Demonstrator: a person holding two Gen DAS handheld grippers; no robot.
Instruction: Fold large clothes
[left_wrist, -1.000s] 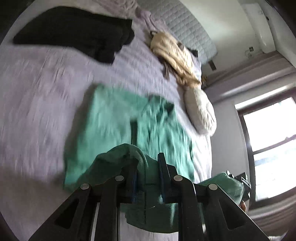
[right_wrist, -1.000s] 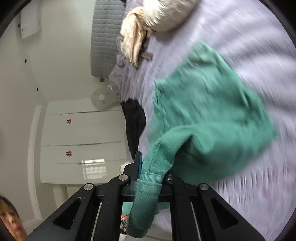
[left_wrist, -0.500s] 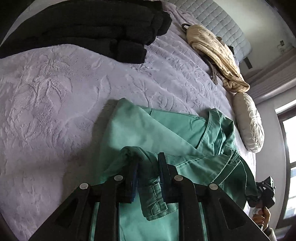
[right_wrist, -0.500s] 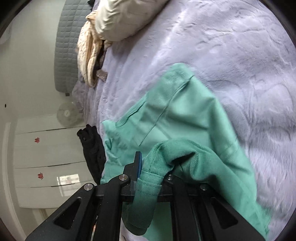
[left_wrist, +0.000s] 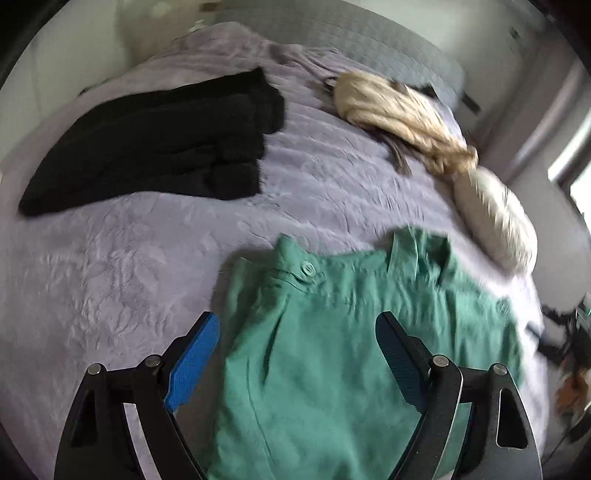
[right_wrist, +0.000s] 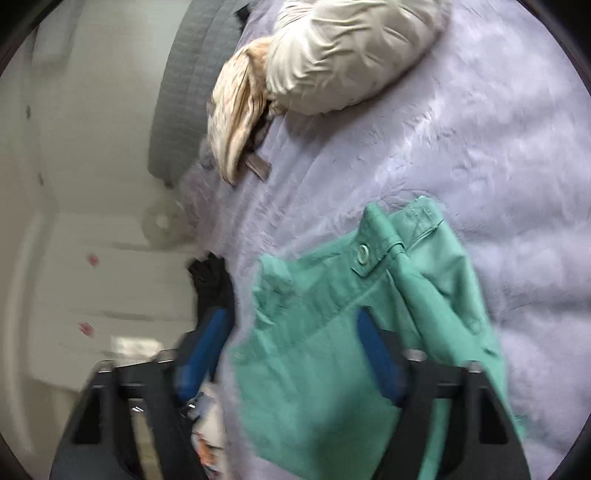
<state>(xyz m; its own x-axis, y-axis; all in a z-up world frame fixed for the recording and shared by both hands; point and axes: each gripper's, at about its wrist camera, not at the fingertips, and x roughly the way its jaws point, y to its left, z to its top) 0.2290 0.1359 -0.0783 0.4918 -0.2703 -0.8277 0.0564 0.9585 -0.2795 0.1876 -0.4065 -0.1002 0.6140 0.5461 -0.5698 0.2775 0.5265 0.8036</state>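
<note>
Both of my grippers stand spread, holding nothing. Left gripper (left_wrist: 297, 354): the folded green garment (left_wrist: 354, 332) lies on the lilac bedspread (left_wrist: 129, 258) just ahead, between its fingers. Right gripper (right_wrist: 295, 354): same garment ahead; beige pillow (right_wrist: 347, 55) farther beyond. Black clothing (left_wrist: 155, 140) lies ahead-left of my left gripper.

The right gripper (right_wrist: 295, 347) hangs over a green garment (right_wrist: 332, 332), its blue-padded fingers (right_wrist: 380, 362) spread wide with nothing between them. The garment lies folded on a lilac bedspread (right_wrist: 498, 155), a button (right_wrist: 364, 253) showing near its top edge. Beyond it sit a cream pillow (right_wrist: 343, 55), a beige garment (right_wrist: 236, 114) and a black garment (right_wrist: 212, 280).
</note>
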